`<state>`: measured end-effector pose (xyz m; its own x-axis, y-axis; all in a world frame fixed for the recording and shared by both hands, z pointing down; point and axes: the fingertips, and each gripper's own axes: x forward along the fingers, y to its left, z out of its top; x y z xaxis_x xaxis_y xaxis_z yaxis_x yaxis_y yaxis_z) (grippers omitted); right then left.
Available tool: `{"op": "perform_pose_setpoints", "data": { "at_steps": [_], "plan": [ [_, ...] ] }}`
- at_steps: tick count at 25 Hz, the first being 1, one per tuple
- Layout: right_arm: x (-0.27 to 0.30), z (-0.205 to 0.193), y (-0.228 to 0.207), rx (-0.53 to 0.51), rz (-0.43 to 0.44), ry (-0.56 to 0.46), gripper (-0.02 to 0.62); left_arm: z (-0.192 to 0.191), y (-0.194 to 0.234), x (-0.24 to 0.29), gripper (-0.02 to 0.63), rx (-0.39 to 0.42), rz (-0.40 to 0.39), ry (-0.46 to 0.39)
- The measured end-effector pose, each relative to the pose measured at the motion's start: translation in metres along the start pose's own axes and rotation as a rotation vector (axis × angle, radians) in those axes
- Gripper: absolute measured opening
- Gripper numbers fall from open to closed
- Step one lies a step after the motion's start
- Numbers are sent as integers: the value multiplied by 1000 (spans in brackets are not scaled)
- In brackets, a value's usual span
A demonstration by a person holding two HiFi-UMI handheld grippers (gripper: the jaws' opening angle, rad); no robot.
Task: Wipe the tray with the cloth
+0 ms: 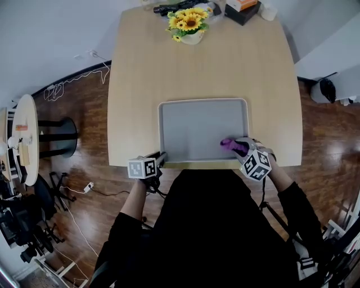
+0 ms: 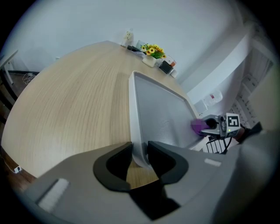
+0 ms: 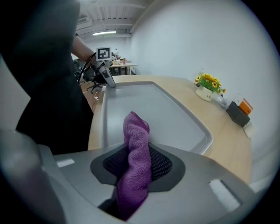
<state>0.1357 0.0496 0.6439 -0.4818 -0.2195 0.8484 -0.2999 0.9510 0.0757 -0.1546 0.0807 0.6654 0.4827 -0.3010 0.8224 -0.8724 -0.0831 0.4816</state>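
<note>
A grey rectangular tray lies on the wooden table near its front edge. My left gripper is shut on the tray's near left corner rim, one jaw on each side of the rim. My right gripper is shut on a purple cloth, whose bunched end sits over the tray's near right part. In the left gripper view the purple cloth shows at the right, held by the right gripper.
A pot of yellow sunflowers and a black box with an orange pack stand at the table's far edge. A round side table is at the left over dark wood floor. The person's dark torso is close to the table's front edge.
</note>
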Motion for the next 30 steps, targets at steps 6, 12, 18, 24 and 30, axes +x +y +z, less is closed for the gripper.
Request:
{"op": "perform_pose_setpoints", "data": {
  "at_steps": [6, 12, 18, 24, 30],
  "plan": [
    [8, 33, 48, 55, 44, -24, 117, 1, -5, 3, 106, 45, -58, 4],
    [73, 137, 91, -108, 235, -46, 117, 1, -8, 6, 124, 95, -130, 10],
    [146, 236, 24, 8, 169, -48, 117, 0, -9, 5, 133, 134, -160, 10],
    [168, 264, -34, -29, 194, 33, 118, 1, -8, 2, 133, 130, -167, 5],
    [151, 238, -91, 108, 25, -9, 110, 1, -5, 1, 132, 121, -153, 21]
  ]
}}
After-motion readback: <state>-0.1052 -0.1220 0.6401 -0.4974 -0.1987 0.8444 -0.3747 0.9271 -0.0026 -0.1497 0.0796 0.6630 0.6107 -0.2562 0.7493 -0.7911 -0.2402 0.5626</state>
